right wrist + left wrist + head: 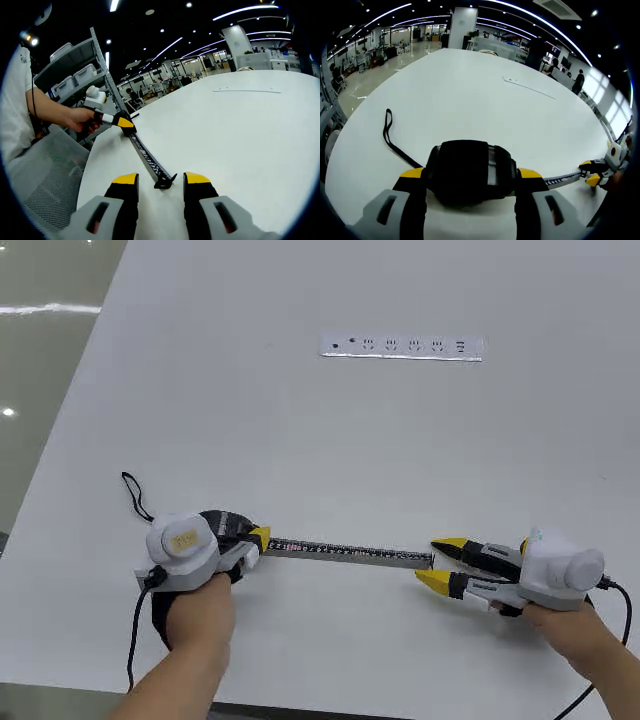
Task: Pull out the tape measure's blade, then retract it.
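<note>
At the lower left of the head view, the left gripper is closed on the black tape measure, which sits on the white table. The tape measure's thin black wrist strap loops across the table to the upper left of it. A black cable drops from this gripper towards the bottom edge. In the left gripper view the tape measure sits low in the centre, squeezed between the two yellow-tipped jaws of the left gripper, and the strap trails off to its left.

The blade runs out to the right from the tape measure. It lies flat on the table in a straight line across the lower middle of the head view. A white power strip lies well apart from it, near the top centre.

At the lower right, the right gripper has its jaws spread, one on either side of the blade's far end. In the right gripper view the end hook lies between the jaws of the right gripper, with a gap on both sides, so it is not clamped. The blade leads up and left from there to the left gripper.
</note>
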`<state>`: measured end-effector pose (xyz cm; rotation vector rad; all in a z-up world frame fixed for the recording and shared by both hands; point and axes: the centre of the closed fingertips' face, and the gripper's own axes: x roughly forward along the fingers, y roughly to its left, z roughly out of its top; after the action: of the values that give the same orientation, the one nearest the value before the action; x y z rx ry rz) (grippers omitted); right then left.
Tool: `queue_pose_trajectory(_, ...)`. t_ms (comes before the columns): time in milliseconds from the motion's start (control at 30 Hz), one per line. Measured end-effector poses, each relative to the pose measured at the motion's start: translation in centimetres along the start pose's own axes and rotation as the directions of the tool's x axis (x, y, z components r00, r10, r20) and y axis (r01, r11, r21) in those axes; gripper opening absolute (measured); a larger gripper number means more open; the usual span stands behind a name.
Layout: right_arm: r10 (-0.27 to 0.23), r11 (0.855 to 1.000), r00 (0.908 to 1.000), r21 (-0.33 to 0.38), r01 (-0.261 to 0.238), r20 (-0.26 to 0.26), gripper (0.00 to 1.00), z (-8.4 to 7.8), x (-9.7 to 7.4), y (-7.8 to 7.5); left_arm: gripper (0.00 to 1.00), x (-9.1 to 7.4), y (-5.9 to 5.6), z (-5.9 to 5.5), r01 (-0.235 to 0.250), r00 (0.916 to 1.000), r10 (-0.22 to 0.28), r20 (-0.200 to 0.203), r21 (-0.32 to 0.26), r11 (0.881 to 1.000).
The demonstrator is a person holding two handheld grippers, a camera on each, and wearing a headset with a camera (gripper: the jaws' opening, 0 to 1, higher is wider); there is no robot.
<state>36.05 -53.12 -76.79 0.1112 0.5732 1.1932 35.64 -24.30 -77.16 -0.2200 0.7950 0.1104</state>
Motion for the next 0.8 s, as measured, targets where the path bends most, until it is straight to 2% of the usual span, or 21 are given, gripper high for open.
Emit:
queue_pose_trajectory(233,0.013,1.000,0.9999,0.019,-0.014,0.008,0.28,-0.1,0.1,0.2,0.70,0.0,0.0,0.0,-0.002,1.0000,0.002,0.001,0.001,1.000)
queue_pose_trajectory(333,0.029,0.999,0.9995,0.023,-0.028,-0.009,0.22,-0.2,0.2,0.7,0.70,0.0,-0.1,0.0,-0.001,1.0000,0.001,0.000,0.001,1.000)
queue_pose_trajectory(433,0.027,0.999,0.9996,0.031,-0.027,-0.005,0.20,0.1,0.2,0.8,0.70,0.0,-0.1,0.0,-0.002,1.0000,0.002,0.001,0.001,1.000)
queue_pose_trajectory(800,0.037,0.999,0.9993,0.037,-0.036,-0.002,0.16,0.4,0.1,0.9,0.70,0.0,-0.1,-0.1,-0.002,1.0000,0.002,0.002,0.004,1.000)
